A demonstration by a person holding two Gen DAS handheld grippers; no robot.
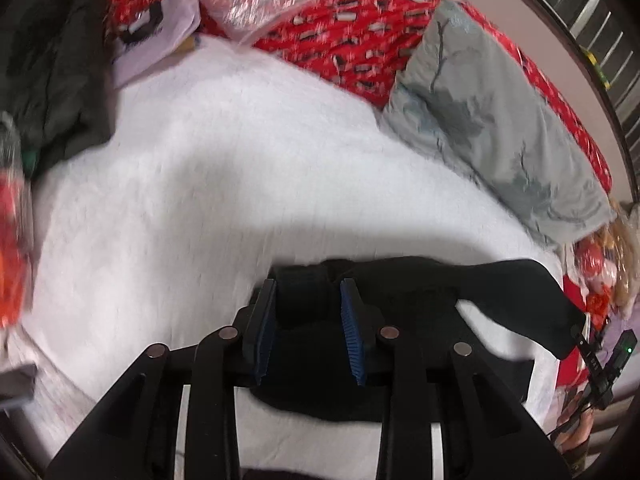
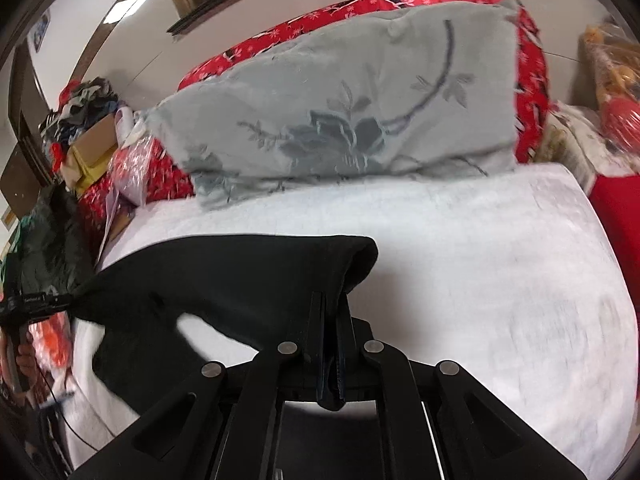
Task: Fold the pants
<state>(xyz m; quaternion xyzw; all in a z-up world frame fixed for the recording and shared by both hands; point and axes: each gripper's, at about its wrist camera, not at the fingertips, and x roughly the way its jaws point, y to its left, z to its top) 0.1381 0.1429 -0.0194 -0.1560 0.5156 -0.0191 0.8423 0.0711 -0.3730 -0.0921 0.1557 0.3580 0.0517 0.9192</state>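
While my left gripper (image 1: 310,292) clamps a bunched fold of the black pants (image 1: 420,292) between its narrowly set jaws, the cloth stretches rightward above the white bed cover (image 1: 240,180) to my right gripper (image 2: 330,300), whose jaws are pinched tight on the other end. Behind lies a grey floral pillow (image 2: 360,120) against red patterned bedding (image 1: 360,40).

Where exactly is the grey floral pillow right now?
In the right wrist view, the grey floral pillow lies at the far edge of the white blanket, against the red patterned bedding, beyond the held black pants.
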